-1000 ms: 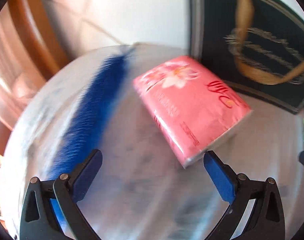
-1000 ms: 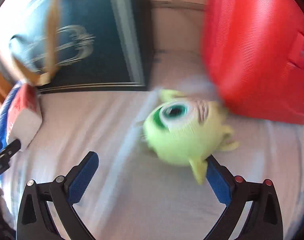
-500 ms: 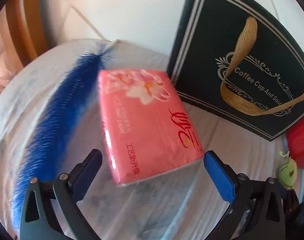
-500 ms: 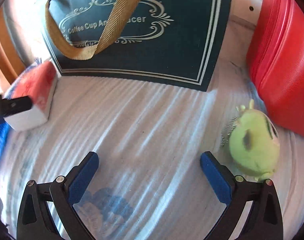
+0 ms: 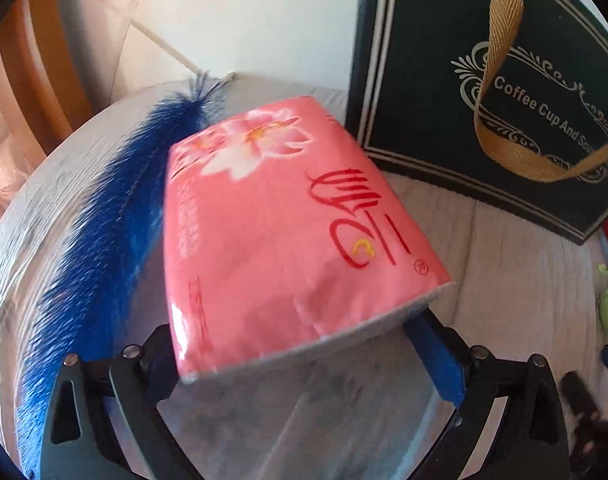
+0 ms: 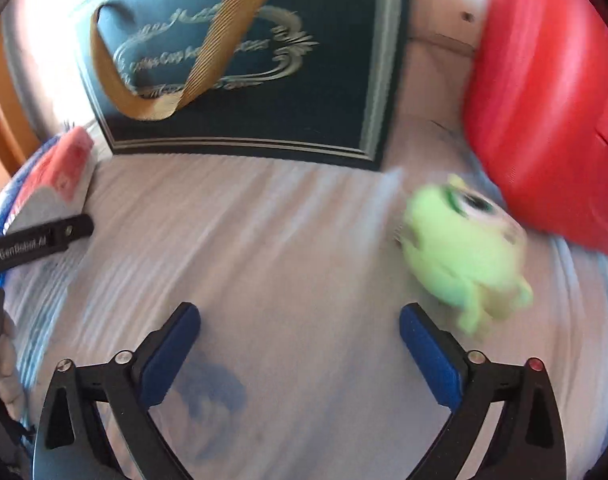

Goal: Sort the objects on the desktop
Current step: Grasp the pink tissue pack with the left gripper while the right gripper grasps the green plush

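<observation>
A pink tissue pack point(image 5: 288, 232) lies on the pale table point(image 5: 504, 272), its near end between the fingers of my left gripper point(image 5: 292, 340). The jaws stand wide open around it, and the left fingertip is hidden behind the pack. A blue feather point(image 5: 104, 232) lies along the pack's left side. My right gripper point(image 6: 300, 314) is open and empty above the table. A green one-eyed plush toy point(image 6: 464, 256) sits just right of and beyond its right finger point(image 6: 428, 352), blurred. The pack point(image 6: 64, 172) also shows at the far left of the right wrist view.
A dark green gift bag point(image 5: 484, 100) with a gold ribbon handle stands at the back of the table. A red ribbed case point(image 6: 552, 100) stands at the right, close behind the plush. The left gripper's finger point(image 6: 40, 240) shows at the right wrist view's left edge.
My left gripper has closed in on the tissue pack, whose near end now sits between its fingers. The right wrist view swung, bringing the plush back near the right finger.
</observation>
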`<control>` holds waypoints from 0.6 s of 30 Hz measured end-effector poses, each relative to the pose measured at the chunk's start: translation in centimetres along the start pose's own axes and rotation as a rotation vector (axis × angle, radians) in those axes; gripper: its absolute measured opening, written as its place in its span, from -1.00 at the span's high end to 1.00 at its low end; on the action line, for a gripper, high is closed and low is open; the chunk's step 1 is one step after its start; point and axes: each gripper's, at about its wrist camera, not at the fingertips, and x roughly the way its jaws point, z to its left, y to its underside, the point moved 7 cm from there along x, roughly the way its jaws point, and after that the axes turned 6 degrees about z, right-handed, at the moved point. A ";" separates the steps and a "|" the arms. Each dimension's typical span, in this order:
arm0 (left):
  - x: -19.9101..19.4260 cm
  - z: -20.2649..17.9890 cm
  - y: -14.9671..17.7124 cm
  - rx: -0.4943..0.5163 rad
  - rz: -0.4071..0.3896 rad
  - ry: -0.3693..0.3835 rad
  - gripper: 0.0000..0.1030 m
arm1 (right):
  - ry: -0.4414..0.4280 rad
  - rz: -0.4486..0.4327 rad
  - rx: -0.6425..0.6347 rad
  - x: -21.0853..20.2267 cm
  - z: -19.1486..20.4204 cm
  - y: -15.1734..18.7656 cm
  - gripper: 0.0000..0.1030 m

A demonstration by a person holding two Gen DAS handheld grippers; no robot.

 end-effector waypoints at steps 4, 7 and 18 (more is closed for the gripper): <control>-1.2 2.1 1.4 -0.041 0.039 0.008 -0.95 | 0.050 -0.095 0.075 -3.8 -3.0 0.9 -0.92; -3.6 2.3 1.0 -0.092 -0.007 0.068 -0.95 | 0.071 -0.115 0.136 -4.5 -6.6 0.5 -0.92; -0.4 2.3 -2.0 -0.046 0.030 -0.036 -0.78 | 0.052 -0.071 0.175 0.3 -9.8 -2.4 -0.86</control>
